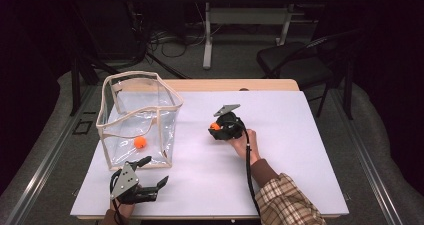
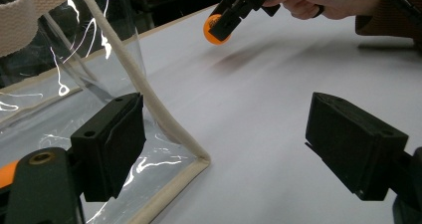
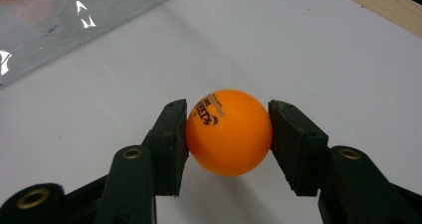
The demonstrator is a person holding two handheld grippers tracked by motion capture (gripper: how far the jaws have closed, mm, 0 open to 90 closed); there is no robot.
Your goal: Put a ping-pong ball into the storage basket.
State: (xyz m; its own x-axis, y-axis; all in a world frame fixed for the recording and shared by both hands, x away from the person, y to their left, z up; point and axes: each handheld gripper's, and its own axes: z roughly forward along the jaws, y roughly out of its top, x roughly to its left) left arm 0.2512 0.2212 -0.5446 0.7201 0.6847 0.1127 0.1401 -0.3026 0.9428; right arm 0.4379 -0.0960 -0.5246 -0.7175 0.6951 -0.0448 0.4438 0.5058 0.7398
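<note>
An orange ball [image 3: 229, 132] was held between the two fingers of the right gripper [image 1: 216, 128], pinched at its widest line and, judging by its shadow in the left gripper view, lifted a little clear of the white tabletop [image 1: 280, 155], near the middle. A second orange ball [image 1: 140, 143] was seen lying inside the clear bag [image 1: 140, 120], which stood upright at the left with its cloth-trimmed mouth open upward. The left gripper [image 1: 148, 174] was held with its fingers spread wide and empty, just beside the bag's near lower corner; one finger [image 2: 112, 144] was seen against the clear wall, though contact could not be confirmed.

It was judged that the smooth, round ball could be squeezed out sideways if the grip were tightened or loosened unevenly, and that it would then roll freely across the flat sheet, possibly off an edge. The bag's soft walls were judged likely to sag or be pushed aside if the rim [image 1: 167, 92] were struck on the way over, since the bag was not clamped.

Open tabletop was left between ball and bag, and to the right and front; the bag's tall rim was the one edge to be cleared.
</note>
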